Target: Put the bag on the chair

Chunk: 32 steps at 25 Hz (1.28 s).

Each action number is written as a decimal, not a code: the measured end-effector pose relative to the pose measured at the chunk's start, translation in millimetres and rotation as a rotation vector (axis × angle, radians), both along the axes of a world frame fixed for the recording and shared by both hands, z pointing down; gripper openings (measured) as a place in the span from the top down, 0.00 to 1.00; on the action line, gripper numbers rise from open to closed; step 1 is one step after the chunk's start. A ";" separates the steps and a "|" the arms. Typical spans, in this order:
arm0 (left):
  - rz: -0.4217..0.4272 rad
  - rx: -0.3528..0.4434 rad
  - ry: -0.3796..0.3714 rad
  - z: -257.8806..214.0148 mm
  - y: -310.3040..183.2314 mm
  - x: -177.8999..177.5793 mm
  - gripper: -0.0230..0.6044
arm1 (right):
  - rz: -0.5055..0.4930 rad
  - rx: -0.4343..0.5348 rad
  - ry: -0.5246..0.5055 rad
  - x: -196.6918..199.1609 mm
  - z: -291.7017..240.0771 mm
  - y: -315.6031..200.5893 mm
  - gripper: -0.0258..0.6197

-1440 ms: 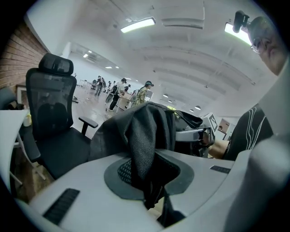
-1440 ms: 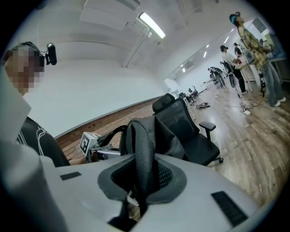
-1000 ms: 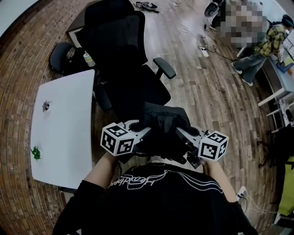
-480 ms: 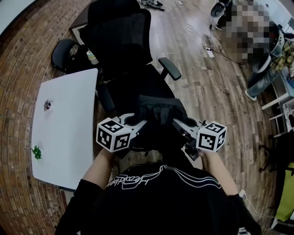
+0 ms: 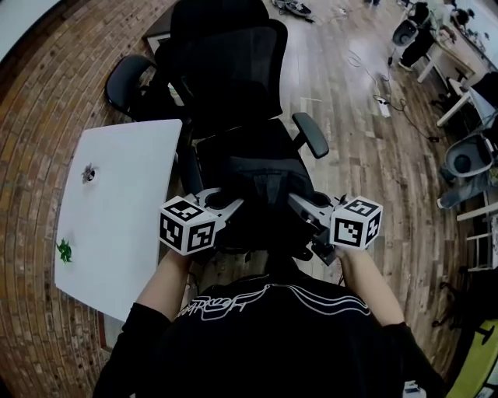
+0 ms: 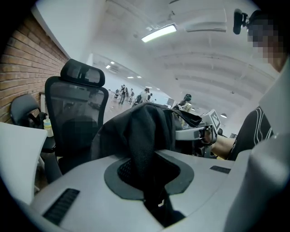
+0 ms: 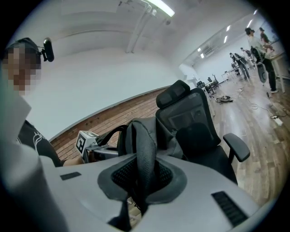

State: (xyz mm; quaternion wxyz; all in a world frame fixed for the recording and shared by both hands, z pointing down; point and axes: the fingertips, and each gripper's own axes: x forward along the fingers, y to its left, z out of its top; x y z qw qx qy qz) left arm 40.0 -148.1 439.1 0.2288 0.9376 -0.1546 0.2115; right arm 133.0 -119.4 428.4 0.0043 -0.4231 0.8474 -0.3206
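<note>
Bag (image 5: 264,177), in L gripper (image 5: 230,204), R gripper (image 5: 303,207)

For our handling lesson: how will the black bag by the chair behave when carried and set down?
Probably floppy: the black bag sags between the left gripper and right gripper, each shut on a strap. On the chair it would likely slump, not stand. The padded mesh straps look grippy, so slipping seems unlikely.

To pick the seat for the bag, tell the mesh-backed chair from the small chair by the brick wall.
The mesh-backed chair is taller, with a headrest; the small chair has a low rounded back. The mesh-backed chair faces the bag; the small chair stands behind it. Both are dark.
</note>
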 end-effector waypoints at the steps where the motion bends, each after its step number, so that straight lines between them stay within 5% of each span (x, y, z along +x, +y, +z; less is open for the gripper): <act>1: -0.018 -0.001 -0.002 0.7 -10.9 2.3 0.85 | -0.014 0.000 -0.001 2.8 0.9 -12.7 0.90; 21: -0.317 -0.022 -0.058 38.3 -211.2 25.9 0.85 | -0.257 0.006 0.105 30.1 33.8 -237.9 0.90; 32: -0.347 0.015 -0.097 76.5 -295.0 30.5 0.85 | -0.256 0.030 0.163 34.6 72.8 -322.0 0.90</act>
